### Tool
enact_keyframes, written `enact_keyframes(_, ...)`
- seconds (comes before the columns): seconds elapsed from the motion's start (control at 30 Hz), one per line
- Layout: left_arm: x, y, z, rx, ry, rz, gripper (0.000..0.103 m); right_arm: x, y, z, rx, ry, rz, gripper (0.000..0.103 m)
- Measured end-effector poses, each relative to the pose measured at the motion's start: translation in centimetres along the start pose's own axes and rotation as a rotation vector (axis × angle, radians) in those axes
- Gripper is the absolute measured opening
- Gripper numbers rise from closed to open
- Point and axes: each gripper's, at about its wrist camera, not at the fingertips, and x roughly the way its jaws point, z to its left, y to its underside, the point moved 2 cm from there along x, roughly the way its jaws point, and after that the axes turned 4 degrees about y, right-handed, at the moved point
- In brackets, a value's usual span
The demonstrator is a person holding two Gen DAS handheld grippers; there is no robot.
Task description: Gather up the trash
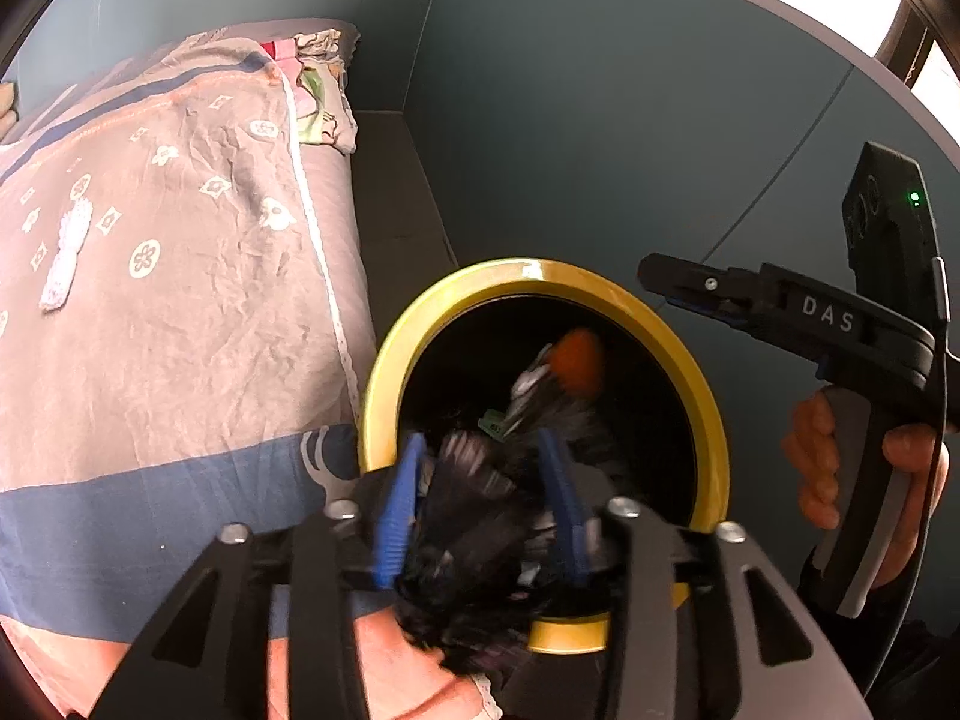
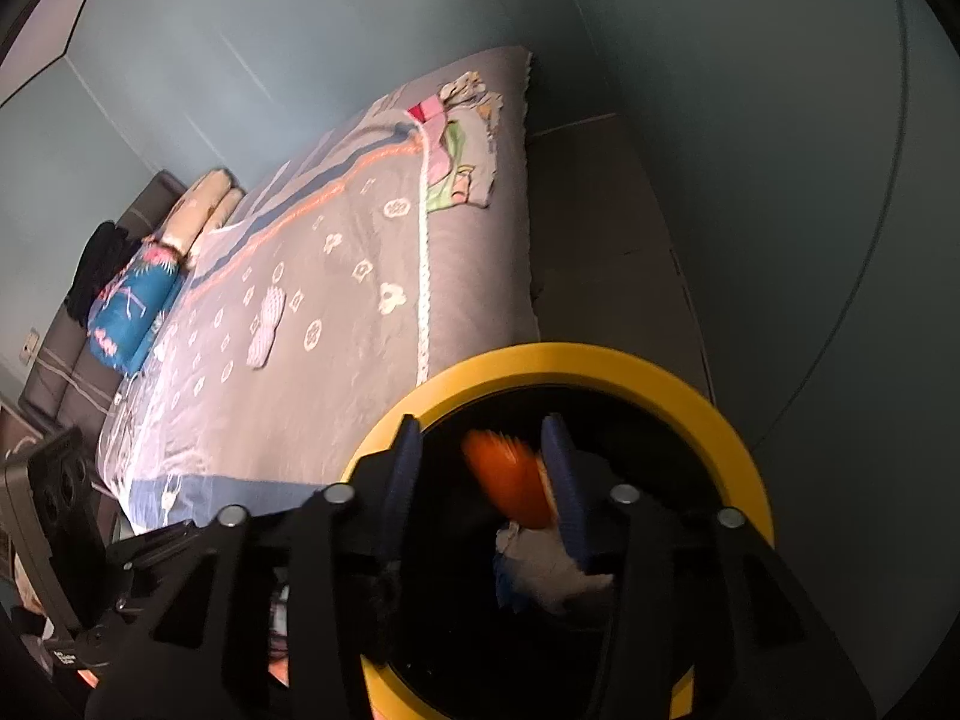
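Both tools are over the yellow-rimmed trash bin (image 1: 543,282), which stands beside the bed (image 1: 180,240), so the step in hand looks like the drop. The left hand-held gripper (image 1: 483,492) sits just above the near rim of the bin with its blue pads (image 1: 399,510) parted; a dark, blurred clump of trash (image 1: 474,540) lies between them, apparently slipping free, not pinched. The right hand-held gripper (image 2: 486,480) also points into the bin's mouth (image 2: 576,366), jaws apart and released. Between its pads an orange and white piece of trash (image 2: 510,480) is smeared by motion; the left view shows that same orange piece (image 1: 579,360) inside the bin, so it seems to be falling in.

A pale oblong scrap (image 2: 267,324) lies on the bed cover well away from the bin; whether it counts as trash I cannot tell.

Next, each tool should let its load clear the pads and land inside the rim, then lift off the bin and look for whatever litter remains on the bed
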Motion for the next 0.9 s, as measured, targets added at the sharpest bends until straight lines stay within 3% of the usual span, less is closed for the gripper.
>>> enact_keyframes(0.27, -1.2, -0.1, 0.7, -0.013, -0.021, -0.037, 0.065, -0.5, -0.6, -0.3, 0.005, 0.000, -0.020, 0.049)
enact_keyframes(0.6, -4.5, 0.6, 3.9, -0.069, -0.111, -0.118, 0.066, 0.4, -1.0, 2.2, -0.054, -0.022, 0.002, 0.049)
enact_keyframes(0.9, -8.5, 1.9, 7.5, -0.139, -0.183, -0.203, 0.066, 1.8, -1.2, 7.8, -0.158, -0.041, 0.027, 0.049)
